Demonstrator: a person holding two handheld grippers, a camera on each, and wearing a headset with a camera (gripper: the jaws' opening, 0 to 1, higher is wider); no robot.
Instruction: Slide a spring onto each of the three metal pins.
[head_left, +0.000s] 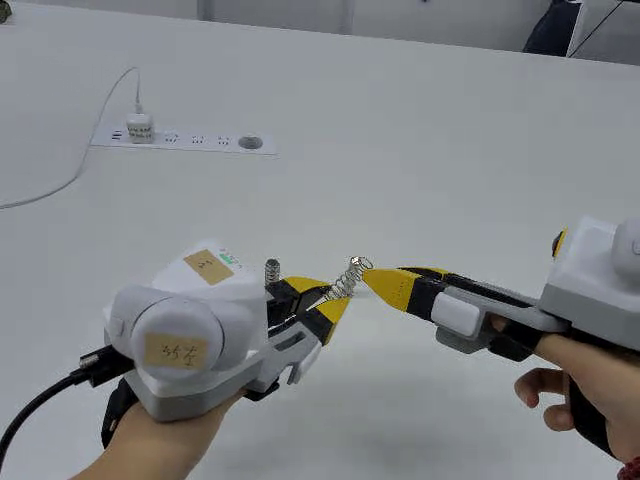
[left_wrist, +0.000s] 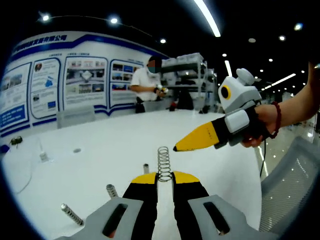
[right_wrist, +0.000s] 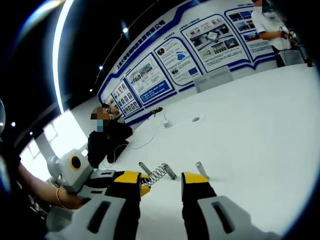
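Left tongs (left_wrist: 164, 176): yellow tips nearly closed, pinching the base of a spring (left_wrist: 164, 161). In the left gripper view the coil stands upright, free above the tips. In the head view the same spring (head_left: 350, 276) slants up from the left tongs (head_left: 328, 298) toward the other tool.

Right tongs (right_wrist: 162, 179): jaws well apart in the right gripper view, nothing between them. In the head view the right tongs (head_left: 375, 281) have their tip just beside the spring's upper end. The left gripper view shows a narrow gap there.

Spring: thin, silvery wire with evenly spaced coils, held above the white bench (head_left: 430, 150).

Pins, left gripper view: a short bare pin (left_wrist: 146, 168) stands on the bench just left of the tips. Two coil-wrapped pins (left_wrist: 111, 190) are further left.

A power strip (head_left: 190, 139) is far back on the bench.
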